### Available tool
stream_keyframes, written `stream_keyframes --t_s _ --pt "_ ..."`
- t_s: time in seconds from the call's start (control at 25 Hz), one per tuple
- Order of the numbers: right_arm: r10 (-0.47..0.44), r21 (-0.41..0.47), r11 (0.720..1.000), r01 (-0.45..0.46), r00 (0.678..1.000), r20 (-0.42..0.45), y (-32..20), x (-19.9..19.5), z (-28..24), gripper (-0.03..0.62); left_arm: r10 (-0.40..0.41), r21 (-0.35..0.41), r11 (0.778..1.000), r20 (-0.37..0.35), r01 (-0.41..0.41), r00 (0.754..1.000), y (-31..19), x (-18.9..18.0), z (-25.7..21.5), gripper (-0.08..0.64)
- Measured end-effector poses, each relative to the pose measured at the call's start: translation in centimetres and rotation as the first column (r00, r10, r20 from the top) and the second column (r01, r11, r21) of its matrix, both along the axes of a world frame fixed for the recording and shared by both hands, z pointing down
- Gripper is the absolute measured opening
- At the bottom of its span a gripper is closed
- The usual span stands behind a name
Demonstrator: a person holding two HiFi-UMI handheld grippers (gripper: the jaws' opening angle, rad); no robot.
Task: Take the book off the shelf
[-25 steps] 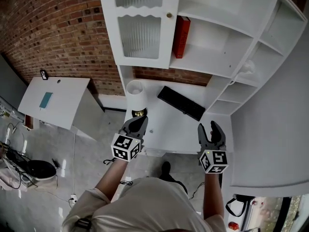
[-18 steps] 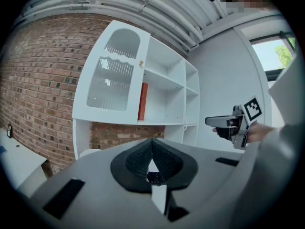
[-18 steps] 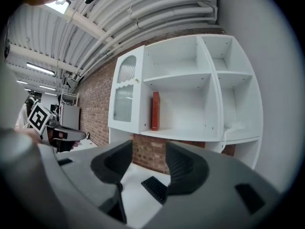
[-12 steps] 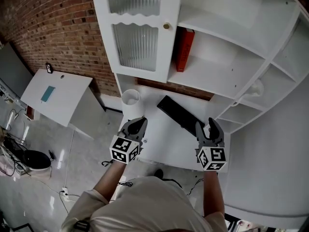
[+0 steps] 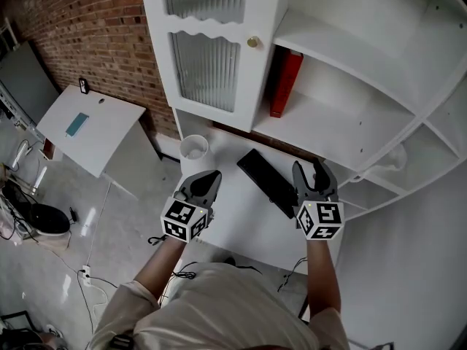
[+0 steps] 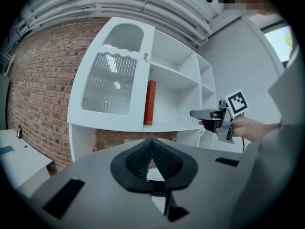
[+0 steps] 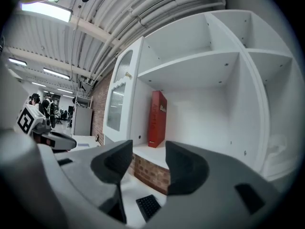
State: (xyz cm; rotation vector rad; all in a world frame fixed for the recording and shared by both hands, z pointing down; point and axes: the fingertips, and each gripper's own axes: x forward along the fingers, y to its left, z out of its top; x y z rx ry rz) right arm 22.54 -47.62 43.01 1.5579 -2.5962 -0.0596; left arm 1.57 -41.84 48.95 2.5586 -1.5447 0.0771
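Note:
The red book (image 5: 284,83) stands upright on the white shelf (image 5: 332,126), just right of the glass cabinet door (image 5: 210,55). It also shows in the left gripper view, red book (image 6: 150,102), and the right gripper view, red book (image 7: 157,119). My left gripper (image 5: 206,178) hangs over the desk's left part with its jaws together and nothing in them; its tips (image 6: 152,142) meet. Over the near end of the black keyboard (image 5: 264,179), my right gripper (image 5: 312,172) is open and empty, well short of the book; its jaws (image 7: 148,159) stand apart.
A white cup (image 5: 194,149) stands at the desk's back left. A white side table (image 5: 95,131) with a teal item stands against the brick wall (image 5: 95,28) at the left. More shelf compartments (image 5: 438,115) run to the right. Cables lie on the floor.
Both grippers have come closer to the shelf unit, which sits lower and nearer in the head view. The right gripper now hangs over the keyboard's end. Neither jaw setting has changed.

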Motion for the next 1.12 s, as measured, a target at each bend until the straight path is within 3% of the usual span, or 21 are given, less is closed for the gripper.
stream_keyframes --t_s 0.48,0.76,1.12 --pt "-0.093 -0.002 0.996 0.093 0.996 -0.019 -6.6 -3.1 -1.6 0.201 -0.002 0.014 1.000 0.025 0.002 1.000 -2.5 0.5 -1.3 -0.006" --pt "-0.082 0.015 0.996 0.083 0.995 -0.053 -9.6 -5.9 -2.6 0.201 0.072 0.053 0.996 0.038 -0.074 0.997 -4.7 1.3 -4.4 -0.006" --pt "-0.022 -0.022 1.000 0.021 0.999 -0.028 -14.3 -7.5 -4.1 0.230 0.119 0.030 0.992 -0.006 -0.119 0.993 -7.7 0.0 -6.0 -0.006"
